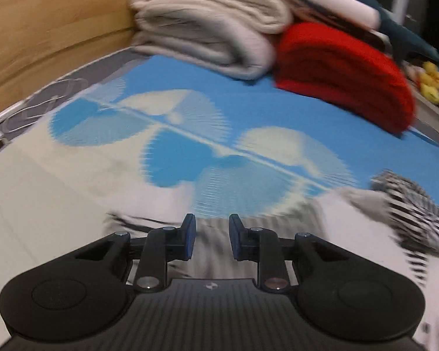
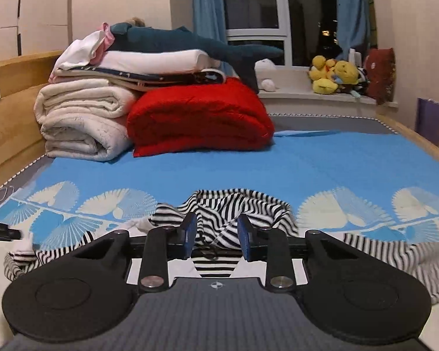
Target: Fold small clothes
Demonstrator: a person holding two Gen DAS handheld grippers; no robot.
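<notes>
A small black-and-white striped hooded garment [image 2: 234, 207] lies on the blue-and-white bed cover [image 2: 307, 163], its hood toward the far side and sleeves spread left and right. My right gripper [image 2: 216, 238] is open just above its neck area, holding nothing. In the blurred left wrist view the garment's striped hood [image 1: 415, 204] is at the right and its pale part [image 1: 213, 251] lies under my left gripper [image 1: 212, 238], which is open and empty.
Folded cream blankets [image 2: 79, 120] and a red folded quilt [image 2: 199, 120] are stacked at the far left of the bed, with more bedding and a plush shark [image 2: 190, 41] on top. A wooden headboard [image 2: 11, 108] runs along the left. Plush toys [image 2: 333, 74] sit on the windowsill.
</notes>
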